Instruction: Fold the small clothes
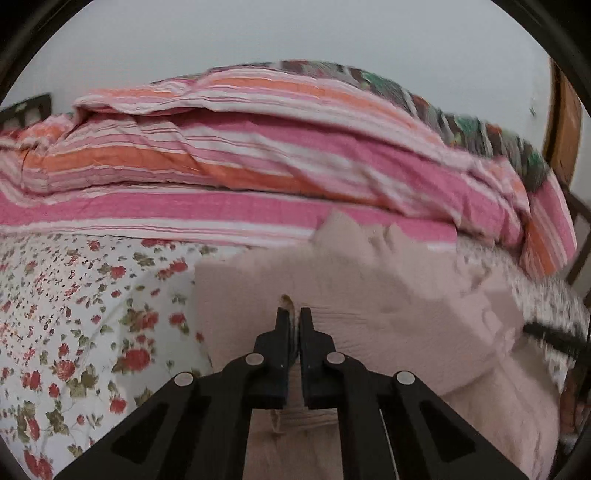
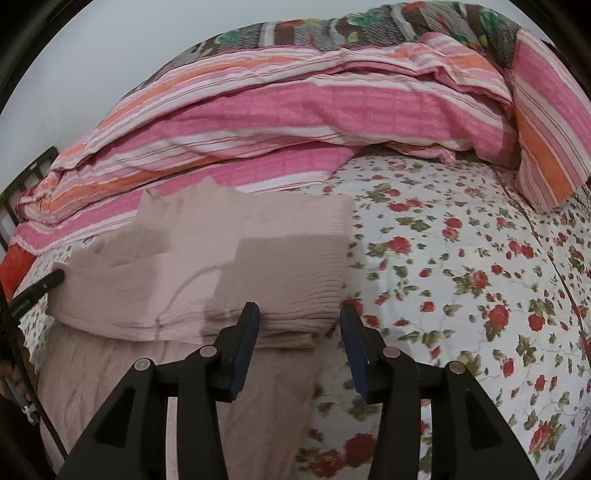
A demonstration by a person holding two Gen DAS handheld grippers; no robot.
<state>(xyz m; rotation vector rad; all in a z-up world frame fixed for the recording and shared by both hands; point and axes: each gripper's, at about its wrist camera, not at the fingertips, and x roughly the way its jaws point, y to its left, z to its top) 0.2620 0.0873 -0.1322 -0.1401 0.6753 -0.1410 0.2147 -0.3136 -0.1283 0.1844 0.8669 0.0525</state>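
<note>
A pale pink ribbed garment (image 1: 369,295) lies partly folded on the floral bedsheet (image 1: 74,314). My left gripper (image 1: 294,314) is shut on a pinch of the pink garment and holds its folded-over part. In the right wrist view the same garment (image 2: 229,266) lies folded over itself, its right edge near my right gripper (image 2: 299,314). The right gripper is open and empty, its left finger over the folded edge and its right finger over the sheet (image 2: 461,258). The left gripper's tip (image 2: 44,286) shows at the garment's far left edge.
A bunched pink and orange striped quilt (image 1: 258,155) lies along the far side of the bed, also in the right wrist view (image 2: 295,110). A patterned blanket (image 2: 332,29) sits behind it. A dark bed frame (image 2: 22,177) shows at the left.
</note>
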